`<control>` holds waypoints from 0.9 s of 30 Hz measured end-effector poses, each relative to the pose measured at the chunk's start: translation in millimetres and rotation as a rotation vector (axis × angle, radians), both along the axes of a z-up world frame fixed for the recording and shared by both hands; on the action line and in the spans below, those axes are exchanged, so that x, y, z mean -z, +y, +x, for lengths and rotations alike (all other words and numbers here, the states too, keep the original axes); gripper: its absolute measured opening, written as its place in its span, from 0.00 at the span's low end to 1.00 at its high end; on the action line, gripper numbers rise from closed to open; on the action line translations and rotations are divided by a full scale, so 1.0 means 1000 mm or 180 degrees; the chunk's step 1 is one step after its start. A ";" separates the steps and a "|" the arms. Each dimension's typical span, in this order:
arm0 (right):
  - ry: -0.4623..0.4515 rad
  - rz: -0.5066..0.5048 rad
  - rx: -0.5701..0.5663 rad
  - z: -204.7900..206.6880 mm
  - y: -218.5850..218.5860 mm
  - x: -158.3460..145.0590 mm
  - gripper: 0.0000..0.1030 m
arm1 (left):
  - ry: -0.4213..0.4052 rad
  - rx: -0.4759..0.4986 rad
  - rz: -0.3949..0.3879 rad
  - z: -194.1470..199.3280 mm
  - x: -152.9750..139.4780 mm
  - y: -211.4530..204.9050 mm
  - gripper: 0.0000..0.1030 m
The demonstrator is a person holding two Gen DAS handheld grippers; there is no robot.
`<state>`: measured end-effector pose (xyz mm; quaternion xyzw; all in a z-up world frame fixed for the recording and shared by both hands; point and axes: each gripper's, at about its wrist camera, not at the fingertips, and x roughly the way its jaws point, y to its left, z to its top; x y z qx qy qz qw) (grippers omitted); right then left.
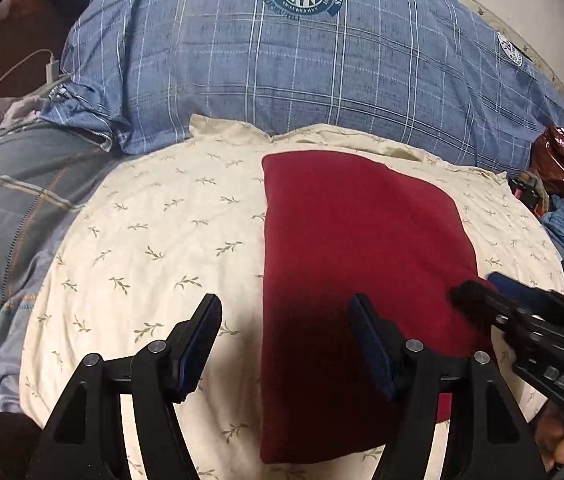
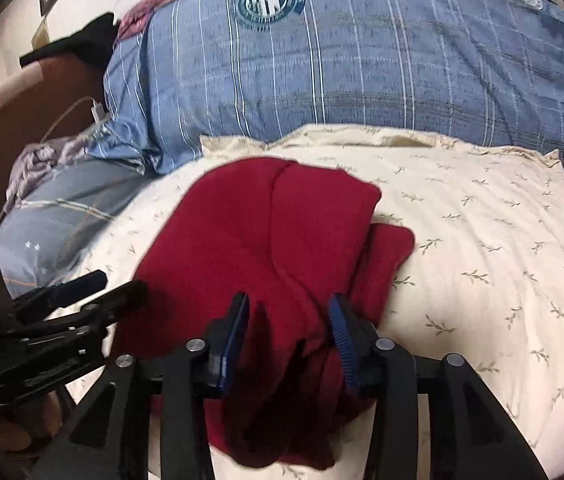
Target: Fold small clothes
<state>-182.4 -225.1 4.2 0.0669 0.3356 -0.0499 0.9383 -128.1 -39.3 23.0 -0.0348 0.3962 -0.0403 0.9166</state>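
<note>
The left gripper (image 1: 286,316) stands wide open above the cream leaf-print sheet (image 1: 153,232), its right finger over the near left edge of the red garment (image 1: 354,240) and nothing between its blue pads. The right gripper (image 2: 290,320) is partly open with a bunched fold of the same red knit cloth (image 2: 257,232) between its jaws; whether the pads press on it cannot be told. The garment lies folded on the sheet, one layer overlapping another. Behind it rises a blue plaid quilt (image 1: 302,72) bearing a round crest. A white charger cable (image 1: 41,64) lies at far left.
</note>
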 end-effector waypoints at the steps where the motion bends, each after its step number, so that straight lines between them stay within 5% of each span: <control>1: -0.0047 -0.0032 0.0031 -0.005 0.001 -0.003 0.53 | -0.0008 -0.0002 0.0005 -0.002 -0.001 0.000 0.64; 17: -0.0161 -0.0185 0.0145 -0.021 0.016 -0.007 0.75 | -0.0110 0.0011 0.0098 -0.023 -0.013 0.005 0.64; 27: -0.0081 -0.0142 0.0226 -0.020 0.013 -0.004 0.76 | -0.0169 -0.0029 0.0123 -0.027 -0.017 0.012 0.64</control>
